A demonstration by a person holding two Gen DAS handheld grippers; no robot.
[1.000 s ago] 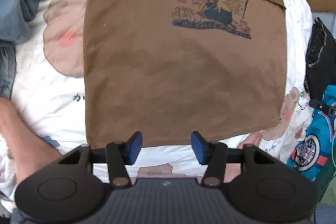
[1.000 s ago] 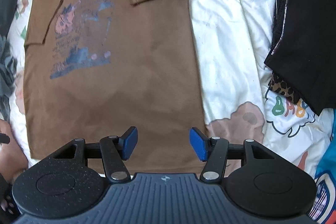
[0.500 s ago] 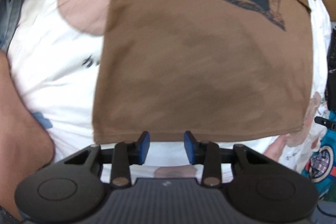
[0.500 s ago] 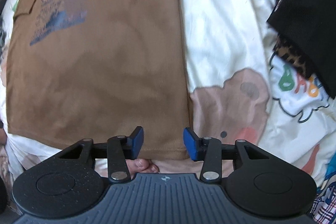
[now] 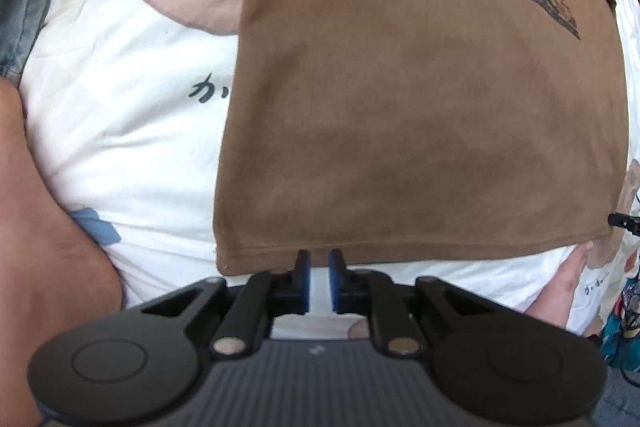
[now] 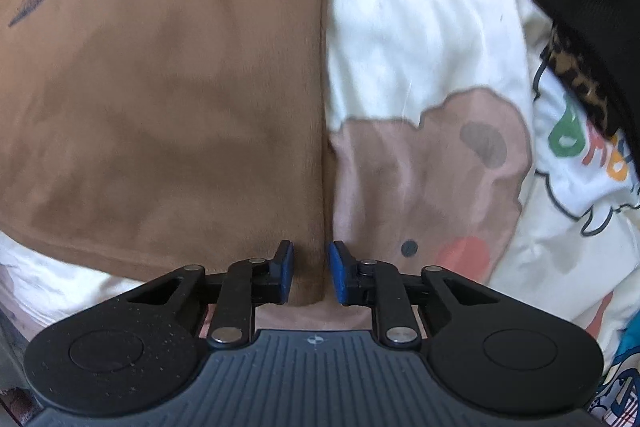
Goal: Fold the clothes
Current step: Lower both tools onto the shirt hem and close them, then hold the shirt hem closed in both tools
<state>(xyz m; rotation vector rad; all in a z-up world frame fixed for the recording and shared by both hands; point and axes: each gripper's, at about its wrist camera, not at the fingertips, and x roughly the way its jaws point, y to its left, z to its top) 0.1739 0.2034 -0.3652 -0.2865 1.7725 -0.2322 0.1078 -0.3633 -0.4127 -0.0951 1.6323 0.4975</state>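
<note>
While the brown T-shirt (image 5: 420,115) lies flat on the printed sheet (image 5: 132,131), my left gripper (image 5: 319,267), jaws just narrowed to a slit, meets its hem. My right gripper (image 6: 311,267), also closing, straddles its corner (image 6: 308,283) without pinching it. Both sit lower than before.

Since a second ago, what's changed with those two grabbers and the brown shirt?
Both came down to the brown T-shirt's bottom hem. The left gripper's jaws have just been closing at the hem edge; the right gripper's have been closing around the hem corner, a gap remaining. The shirt stayed flat on the bedsheet.
</note>
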